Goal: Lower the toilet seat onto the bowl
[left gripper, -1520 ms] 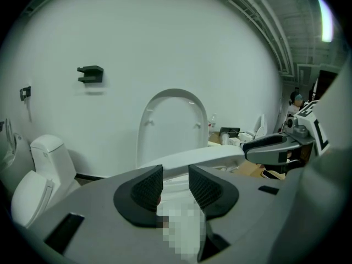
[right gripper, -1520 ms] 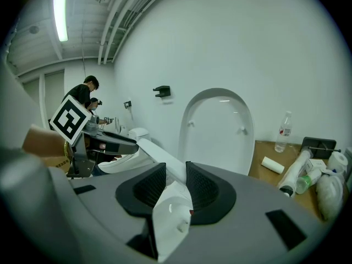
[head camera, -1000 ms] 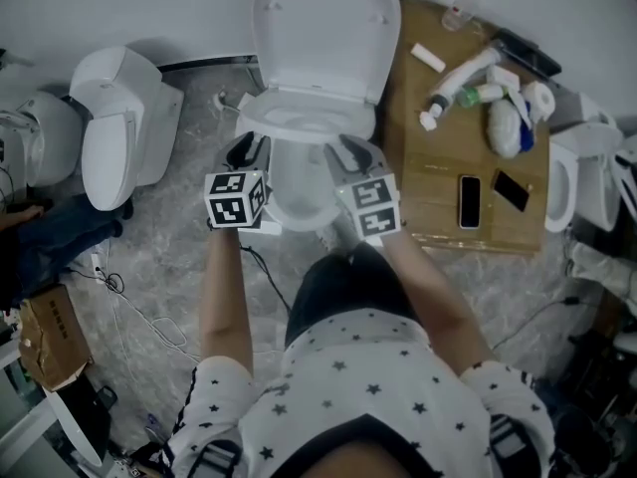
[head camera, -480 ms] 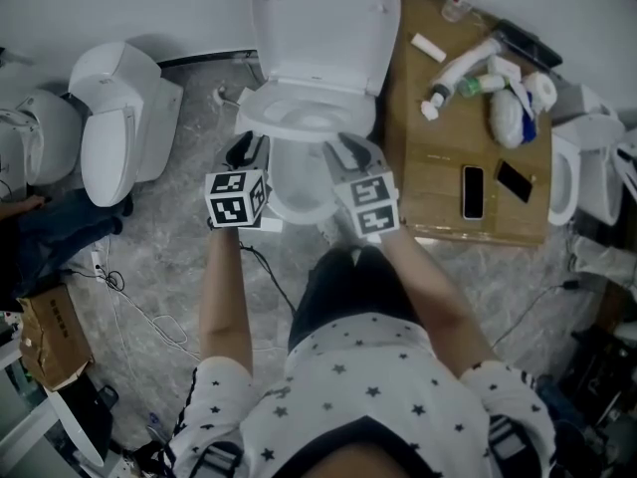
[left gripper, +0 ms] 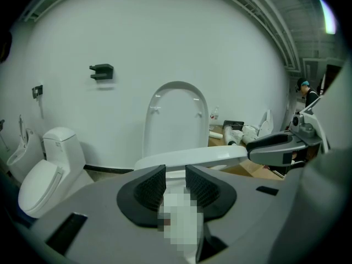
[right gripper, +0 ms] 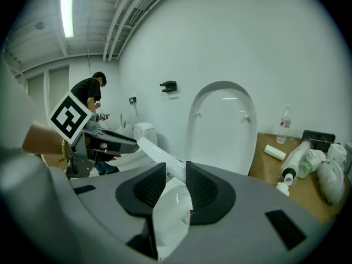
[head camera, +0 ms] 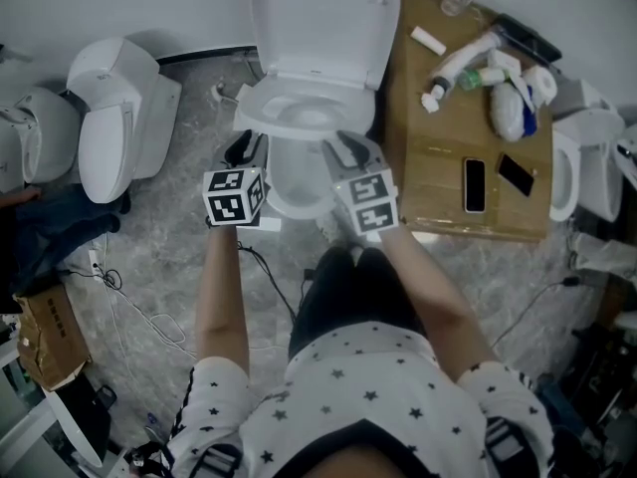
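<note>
Holding seat (head camera: 257, 118) partway above bowl (head camera: 299, 192): left gripper (head camera: 246, 147) and right gripper (head camera: 350, 149) are clamping its front rim, jaws half-closed; slipping pads are likely risking a slam.

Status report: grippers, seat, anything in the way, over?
Left gripper and right gripper both shut on seat. Seat low over bowl, contact unclear; lid upright. Nothing in the way seen.

Lid (head camera: 323, 23): behind bowl (head camera: 294, 182), upright.
Seat (head camera: 304, 118): over bowl, seemingly off its rim.
Second toilet (head camera: 114, 118): left of bowl.
Board (head camera: 438, 187): just right of bowl.
Phone (head camera: 475, 184): on board, right of bowl.
Bottles (head camera: 463, 73): on board, right-rear of bowl.
</note>
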A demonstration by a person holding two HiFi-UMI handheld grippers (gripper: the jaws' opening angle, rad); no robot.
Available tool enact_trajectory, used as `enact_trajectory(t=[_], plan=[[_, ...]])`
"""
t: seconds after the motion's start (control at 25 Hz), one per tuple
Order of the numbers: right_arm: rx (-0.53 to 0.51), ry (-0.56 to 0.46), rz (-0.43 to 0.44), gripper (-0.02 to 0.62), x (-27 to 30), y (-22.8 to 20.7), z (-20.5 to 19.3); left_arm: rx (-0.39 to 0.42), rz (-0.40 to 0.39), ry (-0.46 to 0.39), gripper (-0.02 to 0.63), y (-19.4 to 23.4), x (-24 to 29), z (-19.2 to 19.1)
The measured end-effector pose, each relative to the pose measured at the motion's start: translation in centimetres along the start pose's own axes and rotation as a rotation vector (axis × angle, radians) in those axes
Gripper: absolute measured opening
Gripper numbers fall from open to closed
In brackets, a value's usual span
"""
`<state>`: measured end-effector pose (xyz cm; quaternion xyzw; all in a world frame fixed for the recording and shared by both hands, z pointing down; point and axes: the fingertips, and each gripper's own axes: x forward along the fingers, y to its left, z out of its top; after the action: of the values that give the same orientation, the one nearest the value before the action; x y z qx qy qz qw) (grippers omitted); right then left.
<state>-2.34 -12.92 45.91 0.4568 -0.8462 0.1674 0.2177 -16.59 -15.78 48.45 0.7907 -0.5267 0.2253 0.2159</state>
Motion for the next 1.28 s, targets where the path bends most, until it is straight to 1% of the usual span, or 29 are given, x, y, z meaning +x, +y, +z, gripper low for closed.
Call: enact_trajectory(t=[0.44,0.84,1.28], plan=[[-0.017,0.003,0.004,0.117,-0.2,1.1,-1.5,0.008,0.023,0.008,0.110,0.1,-0.6,-1.9],[-0.028,-0.004,0.009,0.117,-0.4,1.9,-2.8,-0.040,0.034,-0.005,0.110,0.0,-1.0,-3.4],[-0.021,-0.003,0.021,0.115,-0.7,3.0,-5.0,-0.030,0.063,0.012,0.110,-0.1,-1.6,-6.0]])
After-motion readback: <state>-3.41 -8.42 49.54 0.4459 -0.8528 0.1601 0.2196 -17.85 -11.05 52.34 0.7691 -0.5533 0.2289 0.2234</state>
